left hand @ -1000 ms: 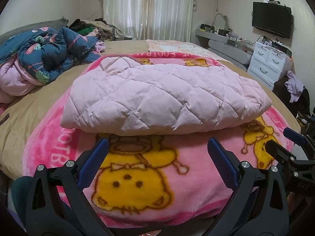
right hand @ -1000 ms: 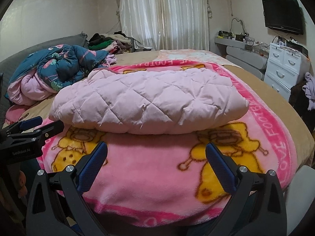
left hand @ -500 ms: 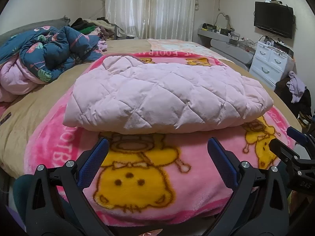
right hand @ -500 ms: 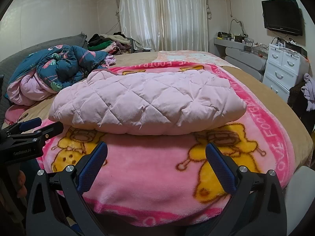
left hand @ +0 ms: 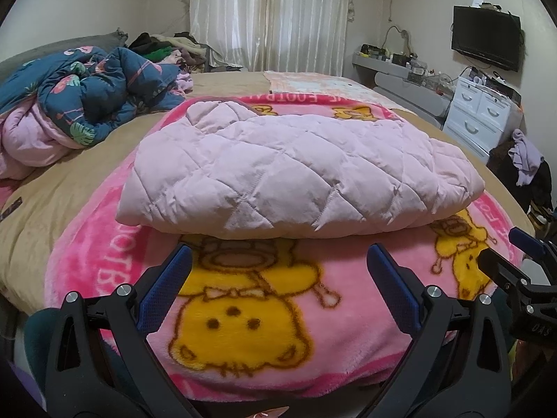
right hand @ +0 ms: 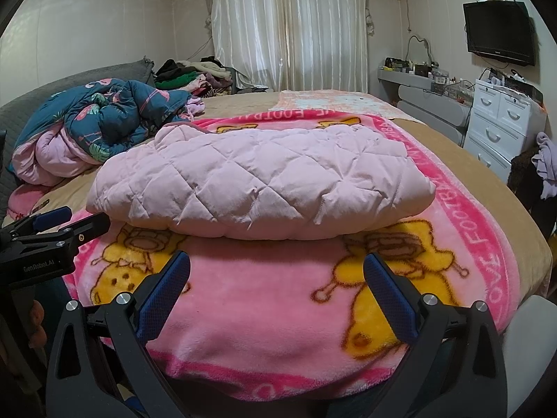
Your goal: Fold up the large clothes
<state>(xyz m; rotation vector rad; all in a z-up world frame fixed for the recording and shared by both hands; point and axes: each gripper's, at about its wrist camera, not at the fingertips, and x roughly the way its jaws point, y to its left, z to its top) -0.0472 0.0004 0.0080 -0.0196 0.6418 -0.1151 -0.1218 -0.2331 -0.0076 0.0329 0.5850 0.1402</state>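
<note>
A pale pink quilted jacket (left hand: pixel 296 174) (right hand: pixel 264 181) lies folded into a thick bundle on a pink cartoon blanket (left hand: pixel 243 313) (right hand: pixel 261 313) spread over the bed. My left gripper (left hand: pixel 278 261) hovers open just short of the bundle's near edge, nothing between its blue-padded fingers. My right gripper (right hand: pixel 276 261) is likewise open and empty, a little back from the jacket's front fold. Each gripper shows in the other's view: the right one at the far right (left hand: pixel 515 254), the left one at the far left (right hand: pixel 66 223).
A crumpled blue flamingo-print quilt (left hand: pixel 87 101) (right hand: pixel 104 118) lies at the bed's left. More clothes (right hand: pixel 191 76) are piled by the curtain. White drawers (left hand: pixel 484 111) (right hand: pixel 501 115), a shelf and a wall television (right hand: pixel 499 31) stand to the right, with garments (left hand: pixel 525 160) draped nearby.
Both grippers have risen slightly and pulled back a touch from the bed; the folded jacket has not moved. Jaws stay open.
</note>
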